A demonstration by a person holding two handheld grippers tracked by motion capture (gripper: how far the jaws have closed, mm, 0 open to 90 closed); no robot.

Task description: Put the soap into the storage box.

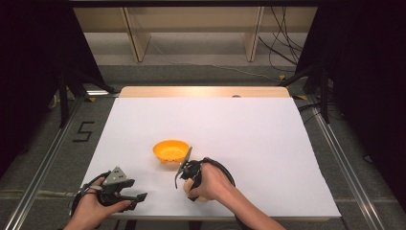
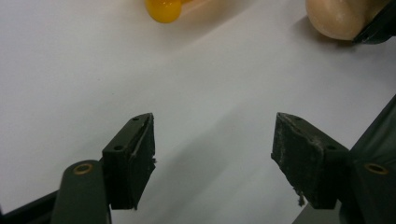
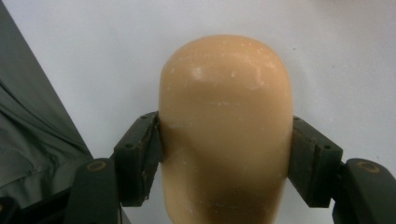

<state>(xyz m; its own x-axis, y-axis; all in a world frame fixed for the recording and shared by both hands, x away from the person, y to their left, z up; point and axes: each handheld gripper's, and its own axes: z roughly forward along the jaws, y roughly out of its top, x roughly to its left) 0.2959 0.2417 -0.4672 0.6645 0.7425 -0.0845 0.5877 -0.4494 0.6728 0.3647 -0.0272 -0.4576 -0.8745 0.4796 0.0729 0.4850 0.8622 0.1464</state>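
We get a bright, evenly lit white table [image 1: 249, 129] with dark surroundings; soft shadows fall below the fingers, and the close-up views look kinda soft and blurry.

Room and setting, as seen from the high view:

- Rectangular white-covered surface [image 1: 249, 124]; a pale wooden edge strip [image 1: 203, 91] is exposed along its far side.
- Grey carpeted floor [image 1: 48, 158] all around; a black "5" marking [image 1: 82, 131] lies to the left.
- Silver metal rails [image 1: 40, 175] run along both flanks.
- Light wooden shelving frame with slanted uprights [image 1: 136, 40] stands at the back.
- Black curtains [image 1: 33, 62] hang at both sides.
- Loose black cables [image 1: 282, 48] trail at the rear right.
- Lighting is even and overhead.
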